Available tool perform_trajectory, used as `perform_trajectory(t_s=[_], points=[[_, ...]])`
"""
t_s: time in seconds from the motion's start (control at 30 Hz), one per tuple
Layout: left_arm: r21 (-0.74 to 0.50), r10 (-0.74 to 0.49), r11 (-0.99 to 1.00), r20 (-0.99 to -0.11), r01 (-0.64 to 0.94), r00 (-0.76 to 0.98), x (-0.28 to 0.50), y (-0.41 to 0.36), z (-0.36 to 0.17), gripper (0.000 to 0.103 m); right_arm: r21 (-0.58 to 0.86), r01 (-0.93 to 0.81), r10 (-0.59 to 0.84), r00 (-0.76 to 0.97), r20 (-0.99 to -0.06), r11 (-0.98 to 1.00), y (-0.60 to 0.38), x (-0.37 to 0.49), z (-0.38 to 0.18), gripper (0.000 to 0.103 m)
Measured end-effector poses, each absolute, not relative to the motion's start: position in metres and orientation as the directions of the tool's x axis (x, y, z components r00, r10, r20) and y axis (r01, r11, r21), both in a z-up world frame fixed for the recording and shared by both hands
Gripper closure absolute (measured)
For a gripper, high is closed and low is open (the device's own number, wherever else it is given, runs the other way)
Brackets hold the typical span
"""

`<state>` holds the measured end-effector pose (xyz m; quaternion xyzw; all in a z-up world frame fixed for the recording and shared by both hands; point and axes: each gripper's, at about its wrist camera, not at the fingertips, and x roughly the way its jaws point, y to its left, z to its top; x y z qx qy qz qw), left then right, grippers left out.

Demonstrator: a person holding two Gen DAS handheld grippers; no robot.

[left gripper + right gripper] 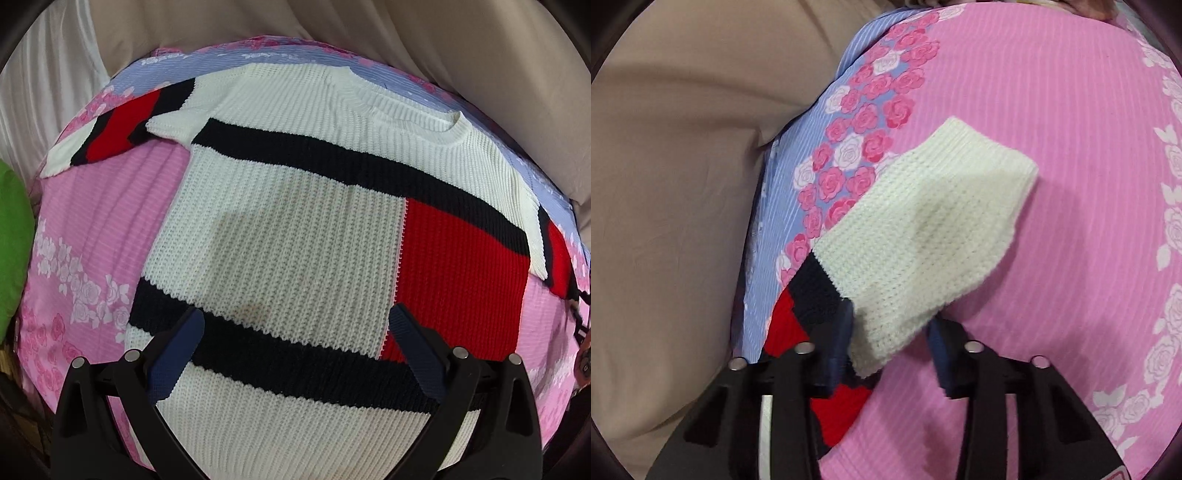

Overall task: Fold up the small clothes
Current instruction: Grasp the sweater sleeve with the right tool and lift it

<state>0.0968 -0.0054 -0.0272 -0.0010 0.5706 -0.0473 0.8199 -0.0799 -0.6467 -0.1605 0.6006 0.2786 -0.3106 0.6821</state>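
A small knitted sweater (295, 240), white with black stripes and red blocks, lies spread flat on a pink flowered bedsheet (92, 229). Its left sleeve (110, 133) stretches out at the upper left. My left gripper (295, 332) hovers open and empty over the sweater's lower body. In the right wrist view the other sleeve (923, 229), with a white cuff, black band and red part, lies between the fingers of my right gripper (890, 332). The jaws stand apart around the sleeve and do not pinch it.
Beige fabric (672, 184) lies beyond the sheet's blue flowered border (783, 184). A white curtain (48, 85) hangs at the upper left. A green object (14, 240) sits at the left edge.
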Motion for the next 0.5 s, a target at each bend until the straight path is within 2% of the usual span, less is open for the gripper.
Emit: perform_trajectory(t_s=[0.03, 0.1, 0.23, 0.37, 0.5], points=[[-0.049, -0.076, 0.995, -0.934, 0.087, 0.349, 0.097, -0.007, -0.027, 0.005, 0.642, 0.759, -0.098, 0.651, -0.753, 0.109, -0.644, -0.074, -0.155, 0.091], [-0.047, -0.080, 0.994, -0.930, 0.099, 0.360, 0.099, -0.008, -0.025, 0.005, 0.619, 0.761, -0.134, 0.645, -0.752, 0.193, -0.632, -0.056, -0.130, 0.091], [-0.087, -0.121, 0.991, -0.917, 0.106, 0.380, 0.103, -0.004, -0.020, 0.005, 0.600, 0.648, -0.148, 0.728, -0.670, 0.469, -0.580, 0.002, -0.045, 0.092], [-0.145, -0.173, 0.985, -0.895, 0.098, 0.411, 0.111, 0.004, -0.009, 0.005, 0.508, 0.407, -0.028, 0.800, -0.599, 0.759, -0.470, 0.080, 0.034, 0.092], [-0.242, -0.247, 0.968, -0.861, 0.069, 0.445, 0.124, 0.021, 0.004, 0.005, 0.364, 0.121, 0.141, 0.776, -0.615, 0.924, -0.321, 0.145, 0.053, 0.090]])
